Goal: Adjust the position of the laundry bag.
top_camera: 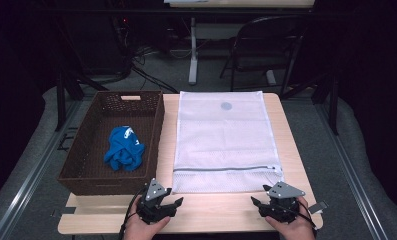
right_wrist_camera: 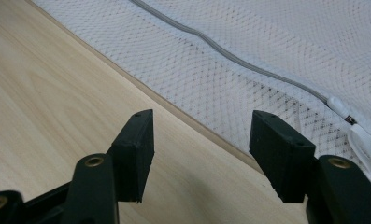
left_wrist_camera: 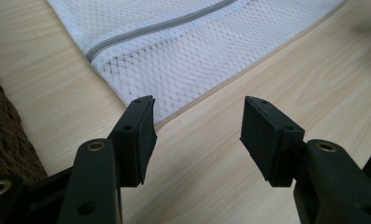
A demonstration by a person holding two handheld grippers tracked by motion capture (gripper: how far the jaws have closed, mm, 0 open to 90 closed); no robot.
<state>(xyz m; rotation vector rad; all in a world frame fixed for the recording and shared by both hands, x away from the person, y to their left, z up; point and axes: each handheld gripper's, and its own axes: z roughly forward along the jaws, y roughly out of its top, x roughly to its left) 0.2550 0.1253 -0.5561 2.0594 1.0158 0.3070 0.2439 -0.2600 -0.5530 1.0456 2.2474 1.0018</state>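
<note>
A white mesh laundry bag (top_camera: 223, 140) lies flat on the wooden table, its grey zipper (top_camera: 226, 168) running across near the front edge. A crumpled blue garment (top_camera: 124, 148) lies inside the brown woven basket (top_camera: 76, 165) at the left. My left gripper (top_camera: 168, 202) rests open near the bag's front left corner (left_wrist_camera: 141, 95), nothing between its jaws. My right gripper (top_camera: 260, 204) is open just short of the bag's front right corner, with the zipper pull (right_wrist_camera: 340, 108) a little ahead of it.
The table's front edge (top_camera: 196, 227) runs just under both hands. Bare wood strips flank the bag. Beyond the table stand a dark chair (top_camera: 258, 45) and a white desk leg (top_camera: 192, 50) on a grey floor.
</note>
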